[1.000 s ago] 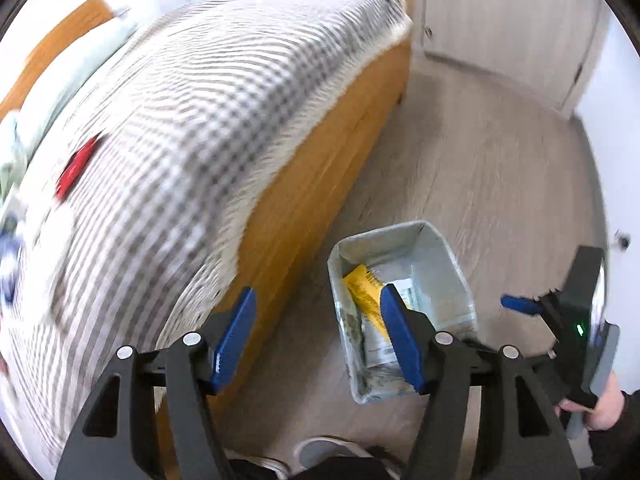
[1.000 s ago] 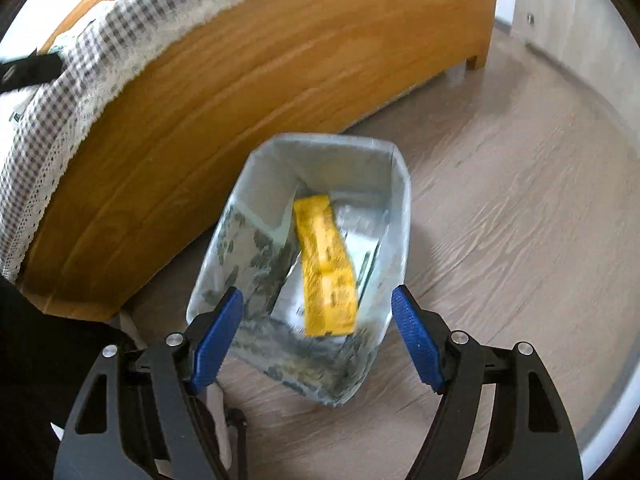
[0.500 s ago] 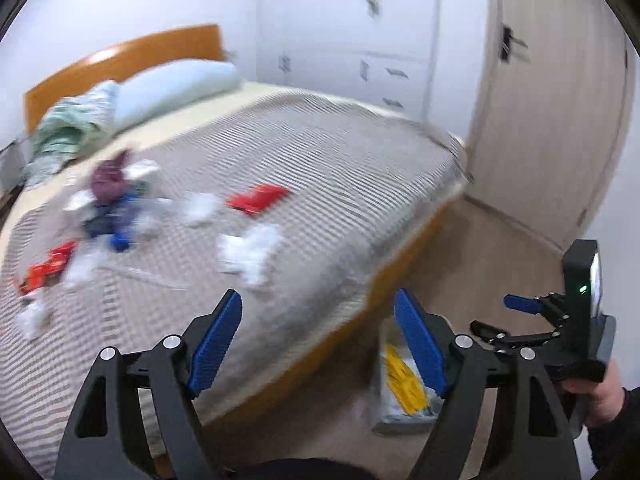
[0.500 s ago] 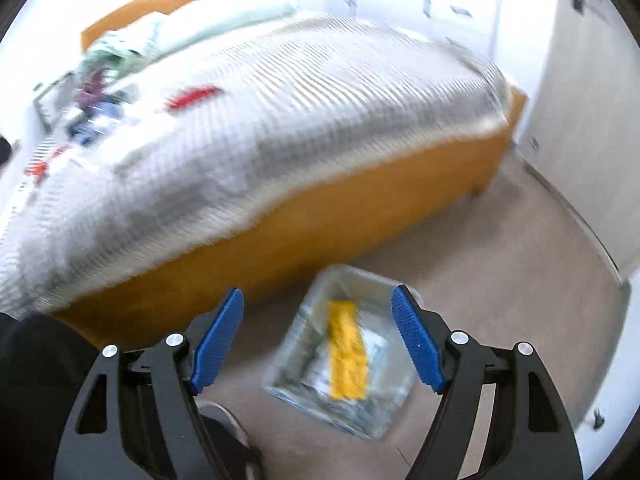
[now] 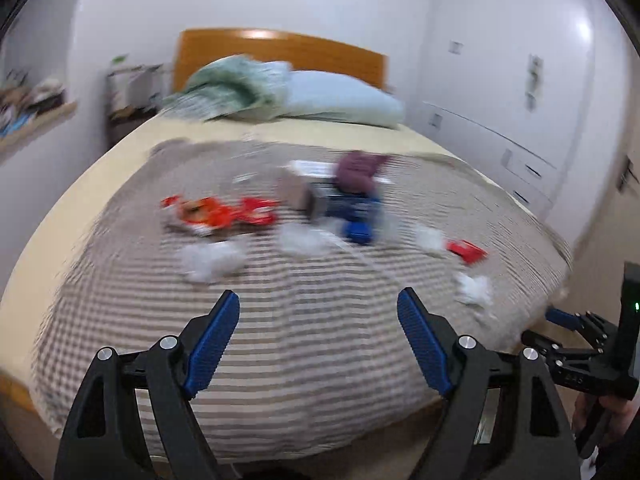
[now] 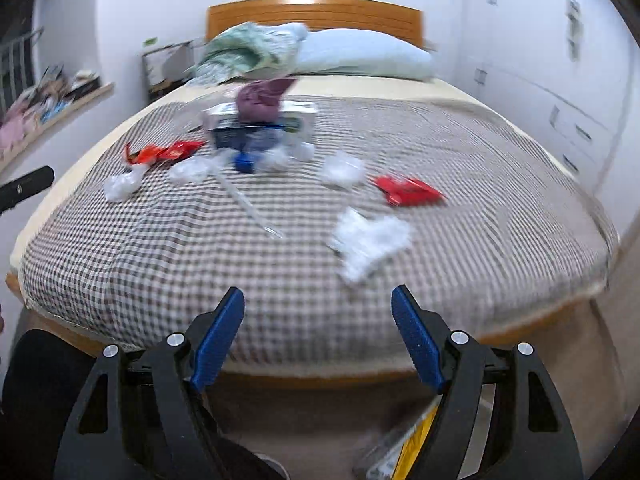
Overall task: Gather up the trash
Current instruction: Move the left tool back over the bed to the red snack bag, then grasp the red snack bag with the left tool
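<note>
Trash lies scattered on the checked bedspread [image 6: 160,256]: a red wrapper [image 6: 408,192], crumpled white tissues [image 6: 368,240], orange-red wrappers [image 6: 164,152], a thin clear straw [image 6: 248,204] and a pile with a box, a blue cap and a purple cloth [image 6: 260,124]. The same litter shows blurred in the left wrist view, with the red wrapper [image 5: 466,250] and a tissue [image 5: 474,288] near the right edge. My left gripper [image 5: 318,344] is open and empty above the bed's near edge. My right gripper [image 6: 318,336] is open and empty. The bin with a yellow packet [image 6: 412,448] sits on the floor below it.
A pillow [image 6: 364,56] and a green blanket [image 6: 252,48] lie by the wooden headboard [image 6: 316,12]. White wardrobes [image 6: 560,80] stand on the right. A shelf with clutter [image 6: 52,100] is on the left wall. The right gripper's body [image 5: 592,352] shows in the left wrist view.
Both grippers have swung up from the floor bin toward the bed top. The litter on the bedspread has come into view and the bin has dropped to the bottom edge.
</note>
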A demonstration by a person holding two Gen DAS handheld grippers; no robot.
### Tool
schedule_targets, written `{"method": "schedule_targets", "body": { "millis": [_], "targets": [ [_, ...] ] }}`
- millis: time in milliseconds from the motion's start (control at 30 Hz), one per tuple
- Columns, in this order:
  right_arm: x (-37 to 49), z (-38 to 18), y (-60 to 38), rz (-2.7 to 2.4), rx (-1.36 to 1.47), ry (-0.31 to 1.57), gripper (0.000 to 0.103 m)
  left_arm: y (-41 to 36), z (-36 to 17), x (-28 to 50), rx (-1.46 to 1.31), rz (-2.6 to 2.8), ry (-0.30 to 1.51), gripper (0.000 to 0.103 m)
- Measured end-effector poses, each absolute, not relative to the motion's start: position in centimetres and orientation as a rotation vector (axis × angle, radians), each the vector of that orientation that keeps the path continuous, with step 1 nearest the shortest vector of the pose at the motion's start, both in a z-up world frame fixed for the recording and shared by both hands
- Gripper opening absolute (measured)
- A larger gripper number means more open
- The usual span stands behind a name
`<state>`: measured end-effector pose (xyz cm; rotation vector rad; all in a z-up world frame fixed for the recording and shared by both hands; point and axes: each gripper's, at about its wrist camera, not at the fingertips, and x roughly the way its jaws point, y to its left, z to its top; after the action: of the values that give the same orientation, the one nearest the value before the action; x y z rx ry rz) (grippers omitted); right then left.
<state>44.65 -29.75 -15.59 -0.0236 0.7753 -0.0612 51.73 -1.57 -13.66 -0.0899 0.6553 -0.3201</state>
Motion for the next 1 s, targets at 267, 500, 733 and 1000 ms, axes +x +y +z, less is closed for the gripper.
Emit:
{"method": "schedule_targets", "body": {
  "millis": [267,500,733,1000],
  "targets": [
    [53.3,-17.7,-25.4,0.028,-0.145,0.835,0.055,6.4,-15.3,58.0,-0.181,-0.195,0.677,0.078],
    [59.0,-21.0,-24.1,0.073,-0.217,0.892,0.040,11.4,-16.9,66.4,-0.232,-0.084,0.716,0.077],
    [61.4,-23.5,-24.0,0.131,-0.186,0.913,0.015,11.6,-18.8,74.3,-0.254,-0.095,0.795,0.077],
    [59.9,-21.6,-23.6,0.184,-0.178,0.858,0.006,9.1,-21.5,81.4,-0.226,-0.067,0.883,0.072]
  ]
}}
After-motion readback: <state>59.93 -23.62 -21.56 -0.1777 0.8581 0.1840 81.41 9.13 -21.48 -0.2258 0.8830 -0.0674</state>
